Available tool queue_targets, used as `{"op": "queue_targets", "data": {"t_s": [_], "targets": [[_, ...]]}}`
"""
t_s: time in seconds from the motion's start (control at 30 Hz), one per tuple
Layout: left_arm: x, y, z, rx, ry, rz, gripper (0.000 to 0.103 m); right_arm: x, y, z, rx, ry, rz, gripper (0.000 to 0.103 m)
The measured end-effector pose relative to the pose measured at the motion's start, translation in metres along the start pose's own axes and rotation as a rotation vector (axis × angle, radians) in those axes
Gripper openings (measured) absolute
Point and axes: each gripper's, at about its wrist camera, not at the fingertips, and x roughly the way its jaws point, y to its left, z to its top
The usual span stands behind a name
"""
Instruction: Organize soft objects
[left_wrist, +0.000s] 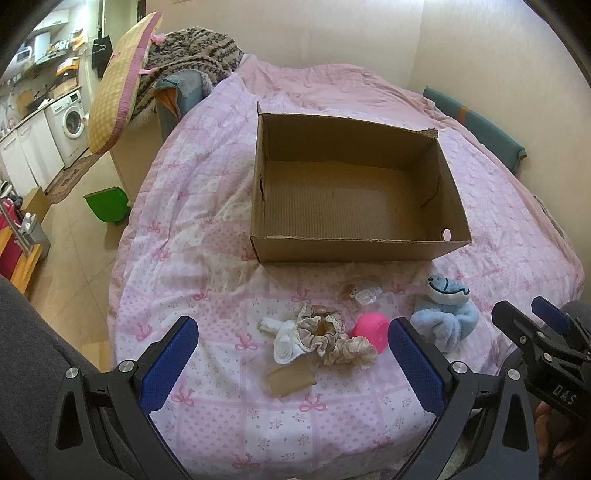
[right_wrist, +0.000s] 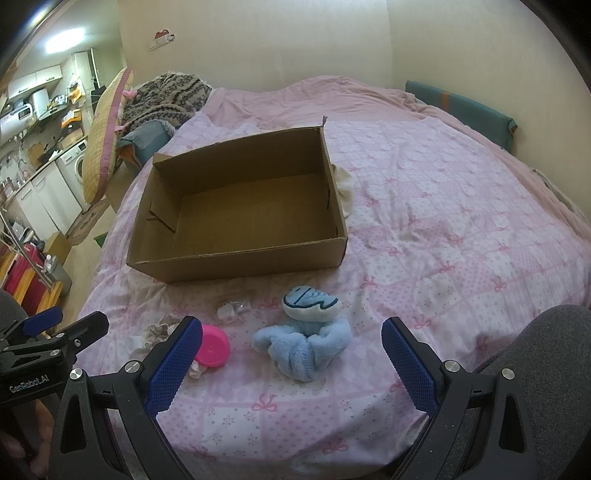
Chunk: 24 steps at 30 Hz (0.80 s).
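Observation:
An open, empty cardboard box (left_wrist: 354, 192) sits on the pink bed; it also shows in the right wrist view (right_wrist: 240, 210). In front of it lie beige scrunchies (left_wrist: 325, 336), a white rolled cloth (left_wrist: 284, 339), a pink round object (left_wrist: 371, 330), a small clear packet (left_wrist: 364, 293), a brown flat piece (left_wrist: 291, 380) and a blue plush towel (left_wrist: 447, 314). My left gripper (left_wrist: 291, 354) is open above the scrunchies, apart from them. My right gripper (right_wrist: 291, 354) is open around the blue plush towel (right_wrist: 306, 332), above it. The pink object (right_wrist: 212, 345) lies by its left finger.
The pink patterned quilt (left_wrist: 207, 229) covers the bed. A cream cloth (right_wrist: 343, 184) peeks out behind the box. Left of the bed are a green bin (left_wrist: 107, 203), a yellow cushion (left_wrist: 118, 85) and a washing machine (left_wrist: 72, 122). A teal headboard pad (right_wrist: 458, 107) lines the wall.

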Motion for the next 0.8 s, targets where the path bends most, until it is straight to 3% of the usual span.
{"op": "queue_targets", "data": {"t_s": [0.8], "targets": [[-0.0001, 0.0001, -0.0014, -0.005, -0.004, -0.001, 0.103, -0.0004, 0.0015, -0.0005, 0.000, -0.002, 0.000, 0.103]]}}
